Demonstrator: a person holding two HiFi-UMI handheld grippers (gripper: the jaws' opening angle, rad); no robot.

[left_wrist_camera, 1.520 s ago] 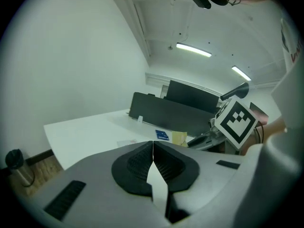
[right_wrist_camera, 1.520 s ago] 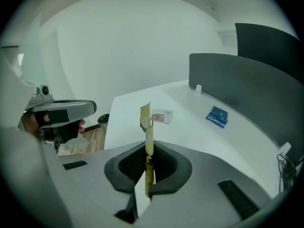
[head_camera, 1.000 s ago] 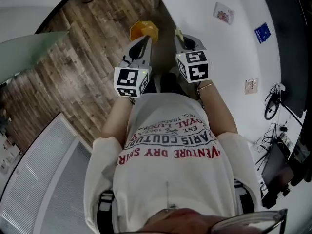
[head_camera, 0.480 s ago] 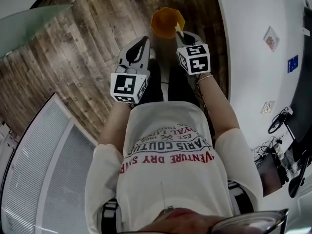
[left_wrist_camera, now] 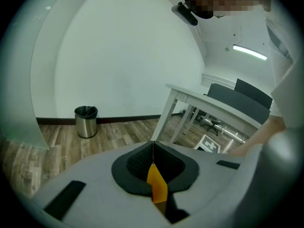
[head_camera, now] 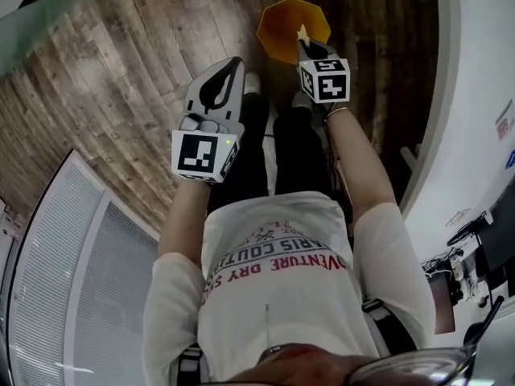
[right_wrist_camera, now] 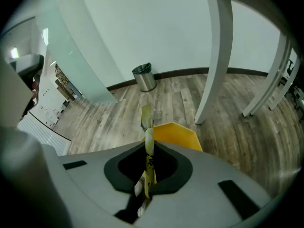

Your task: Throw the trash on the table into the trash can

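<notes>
The right tongs [right_wrist_camera: 148, 145] are pinched narrow on a pale yellow crumpled wrapper strip [right_wrist_camera: 145, 120], which stands up out of their tips; in the head view they hang over the near right part of the orange eight-sided trash can [head_camera: 283, 30], which sits on the wooden plank floor [head_camera: 137, 79] just beyond the person's feet and left of the white surface [head_camera: 479, 95]. The left tongs [left_wrist_camera: 153, 145] are closed together, to the left of the can and over bare floor; an orange sliver shows in the slit behind their pads, and I cannot tell whether it is a held scrap or the can seen through the gap.

The drop looks close, and the risks lie in the release; the strip is thin and light, so if it is let go from high up it would likely flutter sideways onto the floor; the right gripper view puts the can's opening beyond the tips rather than under them, so opening here could miss the near rim; crumpled film may also cling to one pad and not fall at all.
</notes>
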